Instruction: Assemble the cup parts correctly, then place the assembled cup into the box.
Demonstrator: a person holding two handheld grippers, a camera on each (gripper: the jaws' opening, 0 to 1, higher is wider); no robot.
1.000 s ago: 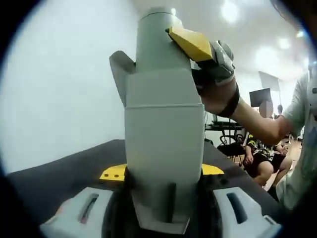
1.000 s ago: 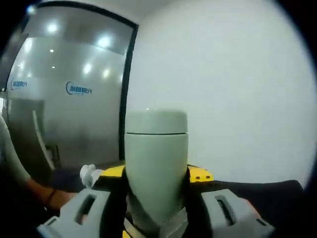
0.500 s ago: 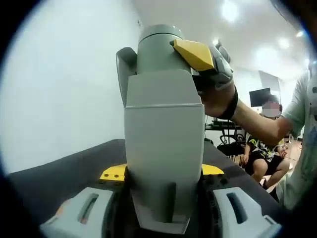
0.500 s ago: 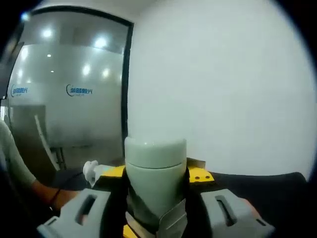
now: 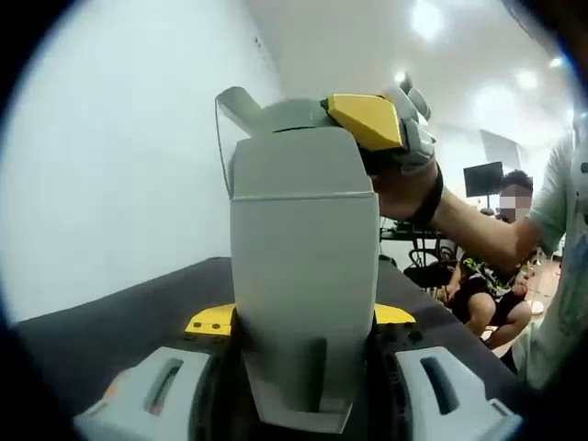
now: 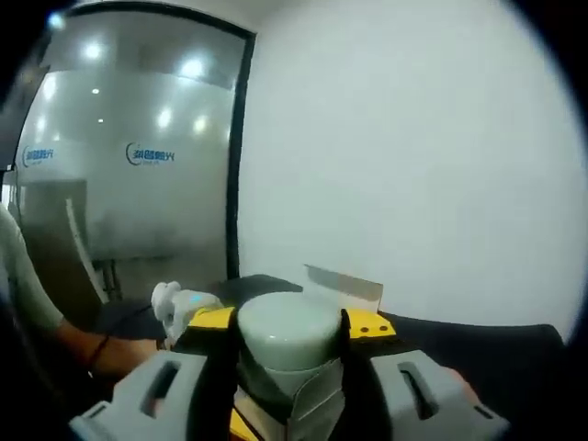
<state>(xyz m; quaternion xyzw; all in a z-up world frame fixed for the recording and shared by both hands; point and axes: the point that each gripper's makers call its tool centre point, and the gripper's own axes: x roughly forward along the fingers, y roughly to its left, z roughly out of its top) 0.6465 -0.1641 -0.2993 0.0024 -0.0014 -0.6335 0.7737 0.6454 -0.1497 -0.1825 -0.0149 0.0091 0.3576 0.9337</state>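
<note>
A tall grey box (image 5: 303,303) stands upright with my left gripper (image 5: 301,318) shut on its lower part. At its open top, only the pale green cup's lid (image 5: 292,114) rises above the rim, beside a raised flap (image 5: 237,103). The right gripper (image 5: 369,121), yellow-jawed and held by a gloved hand (image 5: 409,138), grips the cup there. In the right gripper view the cup (image 6: 280,335) sits low between the jaws, my right gripper (image 6: 289,323) shut on it. The box's edges (image 6: 314,404) surround it and one flap (image 6: 342,283) stands behind.
A dark tabletop (image 5: 110,322) lies under the box, with a white wall behind. Seated people (image 5: 478,299) and the person's arm (image 5: 478,234) are at the right. In the right gripper view a glass wall (image 6: 119,184) and a gloved hand (image 6: 173,303) show at left.
The right gripper has come down with the cup, which has sunk from well above the box rim to almost level with it. The box and left gripper have stayed put.
</note>
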